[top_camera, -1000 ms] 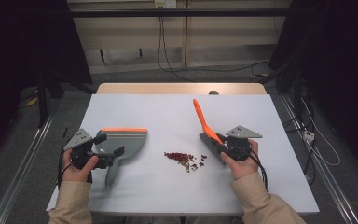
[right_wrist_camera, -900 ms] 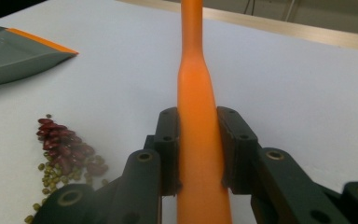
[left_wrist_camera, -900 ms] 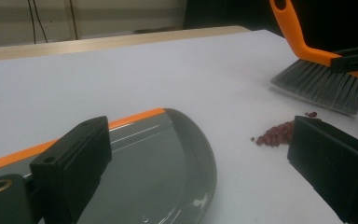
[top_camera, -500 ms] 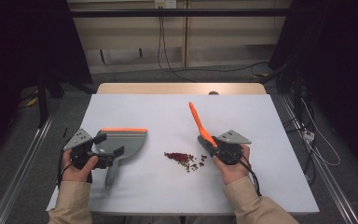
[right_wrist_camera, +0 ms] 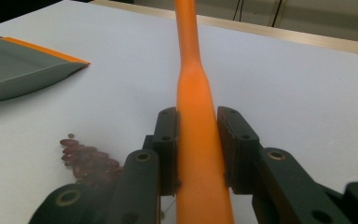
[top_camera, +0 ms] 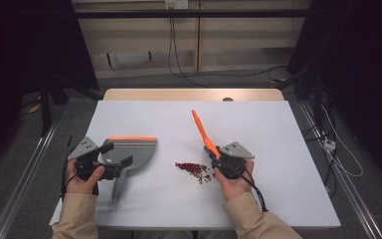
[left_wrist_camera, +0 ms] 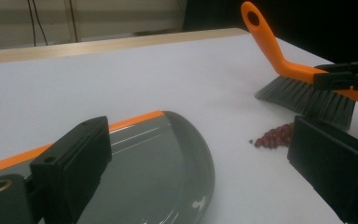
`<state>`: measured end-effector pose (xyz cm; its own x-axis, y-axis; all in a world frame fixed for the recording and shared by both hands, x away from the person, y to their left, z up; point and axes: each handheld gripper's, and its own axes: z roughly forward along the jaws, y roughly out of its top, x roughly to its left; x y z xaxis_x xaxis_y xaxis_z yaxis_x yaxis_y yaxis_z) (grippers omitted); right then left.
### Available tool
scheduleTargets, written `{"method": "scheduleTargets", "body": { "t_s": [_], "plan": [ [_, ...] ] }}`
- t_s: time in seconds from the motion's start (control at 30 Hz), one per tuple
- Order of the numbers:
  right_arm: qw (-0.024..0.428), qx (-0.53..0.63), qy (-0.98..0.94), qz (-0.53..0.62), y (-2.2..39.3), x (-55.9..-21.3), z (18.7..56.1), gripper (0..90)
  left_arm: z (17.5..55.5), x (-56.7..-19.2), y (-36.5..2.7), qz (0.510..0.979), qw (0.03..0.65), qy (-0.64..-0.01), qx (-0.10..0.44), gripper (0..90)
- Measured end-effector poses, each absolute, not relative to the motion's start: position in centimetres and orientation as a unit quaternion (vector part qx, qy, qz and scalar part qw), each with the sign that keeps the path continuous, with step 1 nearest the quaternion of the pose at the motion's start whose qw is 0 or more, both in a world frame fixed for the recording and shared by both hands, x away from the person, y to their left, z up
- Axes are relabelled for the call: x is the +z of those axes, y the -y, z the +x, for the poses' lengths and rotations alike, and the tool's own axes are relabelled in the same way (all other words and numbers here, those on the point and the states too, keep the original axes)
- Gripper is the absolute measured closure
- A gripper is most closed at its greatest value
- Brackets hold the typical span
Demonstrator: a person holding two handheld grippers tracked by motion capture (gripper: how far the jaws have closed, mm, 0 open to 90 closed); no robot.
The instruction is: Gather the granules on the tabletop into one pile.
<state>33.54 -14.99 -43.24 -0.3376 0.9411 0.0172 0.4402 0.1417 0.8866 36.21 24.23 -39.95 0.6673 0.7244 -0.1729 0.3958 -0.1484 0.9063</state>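
Right claw (top_camera: 214,151) with the orange-handled brush (top_camera: 202,130) shifted toward 9 o'clock, now just beside the small red pile (top_camera: 193,169), handle tip swung leftward

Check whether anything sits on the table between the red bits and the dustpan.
Nothing visible does. Bare white table lies between the pile of red bits and the dustpan. The brush, held in the right claw, stands on the far side of the pile. The left claw is open over the dustpan.

The brush (top_camera: 205,135) has an orange handle and grey bristles; the dustpan (top_camera: 129,152) is grey (orange-edged); dark red bits (top_camera: 194,169) dot a white table (top_camera: 278,129).
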Motion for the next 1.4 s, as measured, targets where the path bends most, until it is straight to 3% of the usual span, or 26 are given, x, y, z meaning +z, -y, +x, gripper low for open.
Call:
{"method": "scheduleTargets", "body": {
  "t_s": [0.43, 0.67, 1.0, 1.27, 1.4],
  "plan": [
    [0.289, 0.440, -0.694, 0.491, 12.8, -43.5, 33.5, 69.5, 36.2, -39.8, -24.4, 0.743, 0.533, -0.375, 0.154, 6.1],
    [0.291, 0.435, -0.698, 0.489, 14.0, -43.1, 34.0, 70.8, 36.2, -39.8, -24.5, 0.743, 0.532, -0.376, 0.156, 6.1],
    [0.240, 0.383, -0.758, 0.471, 15.5, -41.6, 35.4, 70.1, 36.2, -39.9, -24.3, 0.744, 0.530, -0.377, 0.154, 6.0],
    [0.205, 0.318, -0.801, 0.464, 15.0, -41.3, 37.7, 62.1, 36.3, -40.0, -24.4, 0.746, 0.527, -0.376, 0.154, 6.1],
    [0.194, 0.316, -0.803, 0.466, 15.0, -41.7, 38.4, 71.1, 36.3, -40.0, -24.4, 0.745, 0.528, -0.377, 0.153, 6.0]
  ]
}}
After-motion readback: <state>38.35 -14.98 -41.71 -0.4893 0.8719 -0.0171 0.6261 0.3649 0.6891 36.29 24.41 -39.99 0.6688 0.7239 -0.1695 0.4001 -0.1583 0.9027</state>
